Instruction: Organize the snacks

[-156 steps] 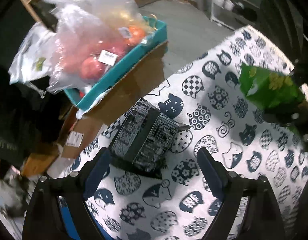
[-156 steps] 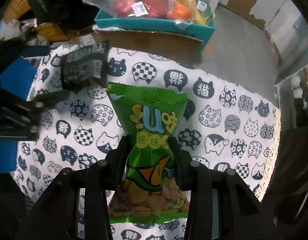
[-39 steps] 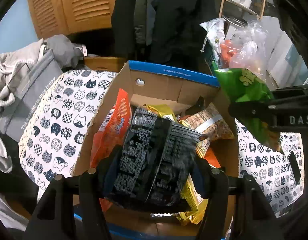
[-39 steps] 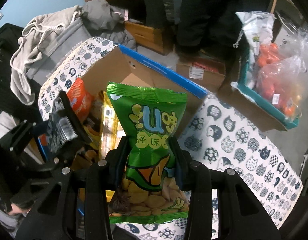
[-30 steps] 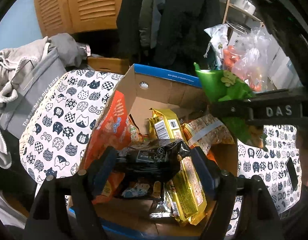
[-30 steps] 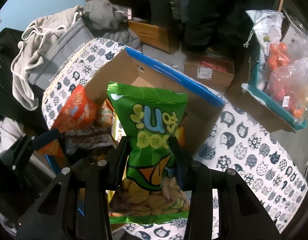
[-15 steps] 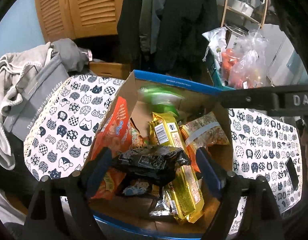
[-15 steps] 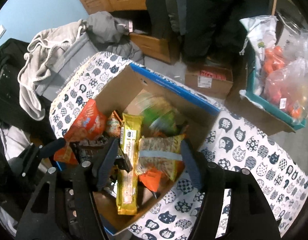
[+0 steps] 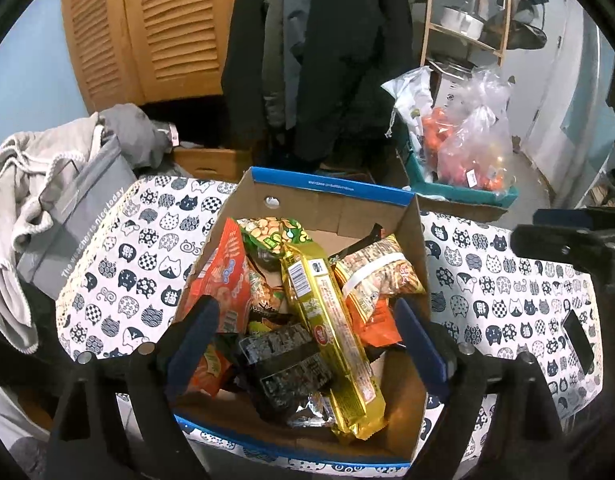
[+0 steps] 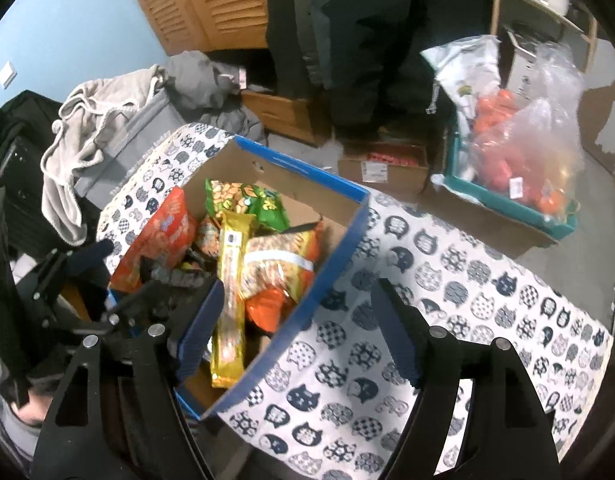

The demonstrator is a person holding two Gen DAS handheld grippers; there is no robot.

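An open cardboard box with a blue rim stands on the cat-print cloth and holds several snack packets. The green snack bag lies at its far end, also visible as the green bag in the right wrist view. The black packet lies near the front beside a long gold packet. My left gripper hovers over the box, jaws opening, touching nothing. My right gripper hangs above the box's right wall, jaws opening, with nothing between them.
A teal tray with plastic bags of red and orange fruit sits behind the table on the right. A grey bag and a hoodie lie to the left. A black flat device rests on the cloth at right. Dark coats hang behind.
The green bag left the right gripper and dropped into the far end of the box. Both grippers spread wider and drew back upward; the right one swung right of the box.
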